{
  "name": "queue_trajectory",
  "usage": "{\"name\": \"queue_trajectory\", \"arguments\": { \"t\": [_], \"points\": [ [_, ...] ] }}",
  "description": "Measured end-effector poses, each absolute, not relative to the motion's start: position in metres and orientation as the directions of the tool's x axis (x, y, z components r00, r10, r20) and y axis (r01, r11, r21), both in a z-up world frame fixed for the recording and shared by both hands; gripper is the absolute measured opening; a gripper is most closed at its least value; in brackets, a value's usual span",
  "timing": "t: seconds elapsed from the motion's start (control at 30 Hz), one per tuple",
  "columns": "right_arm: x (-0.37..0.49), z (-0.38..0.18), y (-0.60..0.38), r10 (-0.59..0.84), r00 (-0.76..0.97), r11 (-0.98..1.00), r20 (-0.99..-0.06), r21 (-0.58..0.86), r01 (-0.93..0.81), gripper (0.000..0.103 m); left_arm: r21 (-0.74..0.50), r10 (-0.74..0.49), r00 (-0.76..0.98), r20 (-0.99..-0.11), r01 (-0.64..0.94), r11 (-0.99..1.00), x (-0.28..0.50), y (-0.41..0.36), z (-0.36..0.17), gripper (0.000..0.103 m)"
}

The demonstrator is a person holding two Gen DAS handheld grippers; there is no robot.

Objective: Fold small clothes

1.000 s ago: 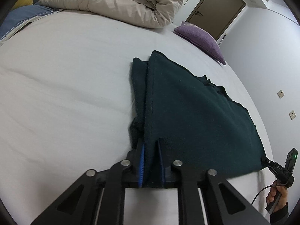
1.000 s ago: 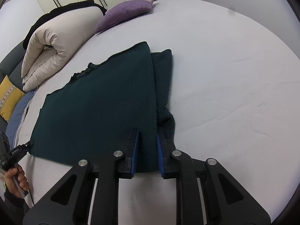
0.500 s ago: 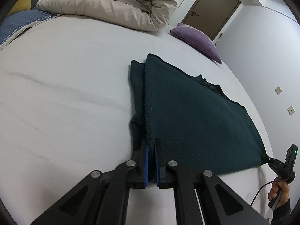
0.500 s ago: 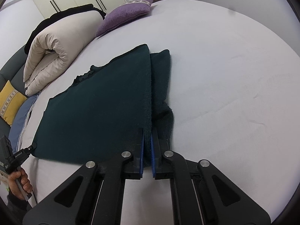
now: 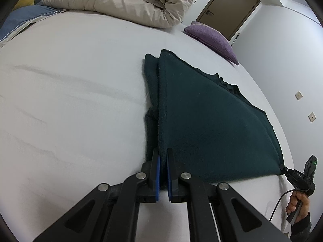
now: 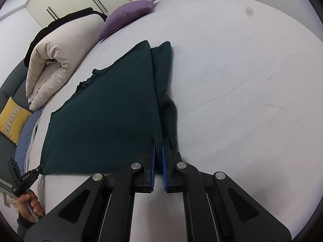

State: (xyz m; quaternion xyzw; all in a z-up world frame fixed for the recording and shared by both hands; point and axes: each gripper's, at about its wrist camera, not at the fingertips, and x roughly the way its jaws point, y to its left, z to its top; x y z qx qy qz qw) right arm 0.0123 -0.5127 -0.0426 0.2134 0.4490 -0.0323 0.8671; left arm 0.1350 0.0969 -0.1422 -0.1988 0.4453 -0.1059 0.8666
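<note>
While flat on bed [image 5: 80,80], dark green garment [image 5: 212,121] — long axis tool-to-tool.

We see both views lit by soft, even indoor light, with faint shadows. Fisheye bending curves the bed [image 5: 70,100] and darkens the corners. The dark cloth [image 6: 105,117] shows little detail. Focus is sharp, without glare.

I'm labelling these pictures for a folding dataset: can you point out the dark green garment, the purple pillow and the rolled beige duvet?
dark green garment [image 5: 212,125]: left wrist view, middle of its top layer.
purple pillow [image 5: 212,37]: left wrist view, centre of its upper face.
rolled beige duvet [image 6: 54,60]: right wrist view, rounded end of the roll.
</note>
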Motion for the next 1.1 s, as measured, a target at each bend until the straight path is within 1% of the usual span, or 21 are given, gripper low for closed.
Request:
{"name": "queue_trajectory", "arguments": {
  "t": [0.17, 0.27, 0.57, 0.67, 0.7, 0.77, 0.8, 0.83, 0.87, 0.93, 0.97, 1.0, 1.03, 1.1],
  "points": [
    [0.009, -0.046, -0.516, 0.151, 0.597, 0.896, -0.788, 0.364, 0.253, 0.004, -0.443, -0.362, 0.580, -0.730, 0.002, 0.897, 0.134, 0.096, -0.143, 0.007],
    [0.010, -0.044, -0.515, 0.142, 0.594, 0.904, -0.792, 0.349, 0.249, 0.004, -0.439, -0.360, 0.580, -0.730, 0.005, 0.898, 0.134, 0.096, -0.143, 0.007],
    [0.014, -0.050, -0.518, 0.159, 0.595, 0.897, -0.788, 0.367, 0.247, 0.004, -0.440, -0.366, 0.570, -0.736, 0.009, 0.898, 0.136, 0.098, -0.146, 0.007],
    [0.013, -0.047, -0.519, 0.165, 0.598, 0.896, -0.784, 0.372, 0.242, 0.006, -0.442, -0.363, 0.573, -0.735, 0.002, 0.897, 0.135, 0.099, -0.140, 0.010],
    [0.011, -0.041, -0.518, 0.145, 0.599, 0.903, -0.788, 0.352, 0.245, 0.009, -0.438, -0.359, 0.576, -0.735, 0.001, 0.899, 0.134, 0.099, -0.137, 0.010],
    [0.006, -0.028, -0.520, 0.086, 0.609, 0.908, -0.788, 0.313, 0.277, 0.022, -0.410, -0.327, 0.604, -0.727, 0.001, 0.912, 0.129, 0.100, -0.124, 0.010],
    [0.003, -0.020, -0.521, 0.060, 0.620, 0.908, -0.782, 0.301, 0.292, 0.031, -0.399, -0.312, 0.619, -0.721, -0.002, 0.917, 0.128, 0.100, -0.117, 0.010],
    [0.002, -0.011, -0.521, 0.042, 0.636, 0.908, -0.771, 0.294, 0.297, 0.031, -0.393, -0.303, 0.636, -0.710, -0.001, 0.919, 0.128, 0.100, -0.108, 0.011],
    [0.003, 0.001, -0.519, 0.043, 0.660, 0.909, -0.750, 0.303, 0.285, 0.031, -0.384, -0.296, 0.658, -0.692, 0.011, 0.923, 0.131, 0.098, -0.097, 0.013],
    [0.014, 0.018, -0.506, 0.092, 0.691, 0.913, -0.717, 0.338, 0.229, 0.031, -0.347, -0.281, 0.689, -0.668, 0.046, 0.937, 0.143, 0.083, -0.079, 0.031],
    [0.023, 0.022, -0.497, 0.122, 0.695, 0.915, -0.708, 0.351, 0.197, 0.031, -0.331, -0.281, 0.696, -0.661, 0.065, 0.941, 0.151, 0.074, -0.073, 0.035],
    [0.039, 0.027, -0.482, 0.162, 0.698, 0.919, -0.697, 0.365, 0.151, 0.031, -0.318, -0.281, 0.703, -0.653, 0.083, 0.945, 0.161, 0.063, -0.068, 0.042],
    [0.050, 0.028, -0.472, 0.189, 0.698, 0.918, -0.691, 0.377, 0.124, 0.031, -0.308, -0.284, 0.707, -0.648, 0.098, 0.946, 0.171, 0.054, -0.065, 0.047],
    [0.087, 0.021, -0.447, 0.275, 0.680, 0.899, -0.680, 0.432, 0.069, 0.031, -0.282, -0.286, 0.709, -0.645, 0.128, 0.951, 0.198, 0.029, -0.065, 0.047]
  ]
}}
